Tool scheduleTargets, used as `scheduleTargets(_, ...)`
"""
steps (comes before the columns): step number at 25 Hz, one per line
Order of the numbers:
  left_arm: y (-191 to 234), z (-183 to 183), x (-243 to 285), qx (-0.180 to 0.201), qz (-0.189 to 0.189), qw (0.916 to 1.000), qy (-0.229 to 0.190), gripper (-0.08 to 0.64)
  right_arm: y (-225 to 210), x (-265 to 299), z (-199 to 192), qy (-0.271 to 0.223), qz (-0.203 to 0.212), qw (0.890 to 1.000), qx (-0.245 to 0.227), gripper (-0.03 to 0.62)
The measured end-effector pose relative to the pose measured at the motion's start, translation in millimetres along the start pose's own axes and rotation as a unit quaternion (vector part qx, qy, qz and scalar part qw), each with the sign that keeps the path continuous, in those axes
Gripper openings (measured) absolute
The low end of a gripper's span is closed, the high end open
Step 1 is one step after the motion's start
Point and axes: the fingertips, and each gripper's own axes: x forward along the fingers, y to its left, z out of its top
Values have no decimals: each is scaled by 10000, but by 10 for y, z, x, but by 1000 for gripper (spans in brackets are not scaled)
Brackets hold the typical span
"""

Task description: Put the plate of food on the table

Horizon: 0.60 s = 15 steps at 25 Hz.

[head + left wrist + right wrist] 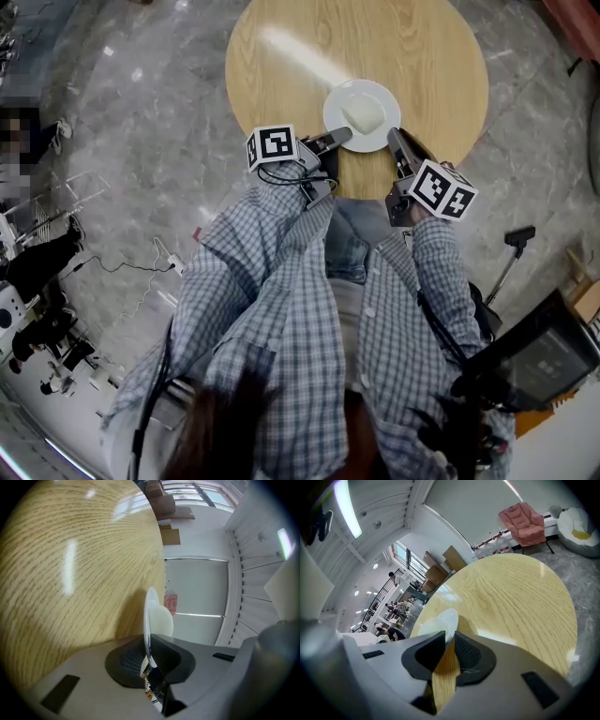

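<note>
Pinching plate of food (336,101) by opposite rims: left hand-held gripper (340,138), right hand-held gripper (395,138), equally near. Low over tabletop (281,56) near edge, possibly touching already; straight down.

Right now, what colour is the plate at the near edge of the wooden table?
The plate is plain white, carrying pale cream food; the head view shows it best.

The plate (341,97) looks glossy white ceramic, the table (422,56) smooth pale wood, the floor (141,112) polished stone.
</note>
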Motion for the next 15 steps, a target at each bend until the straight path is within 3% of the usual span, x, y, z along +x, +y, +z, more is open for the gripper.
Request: scheduleTargets(15, 115, -26, 34, -72, 151, 9999, -8, 29, -114, 74, -55, 165, -185, 9996, 120, 67)
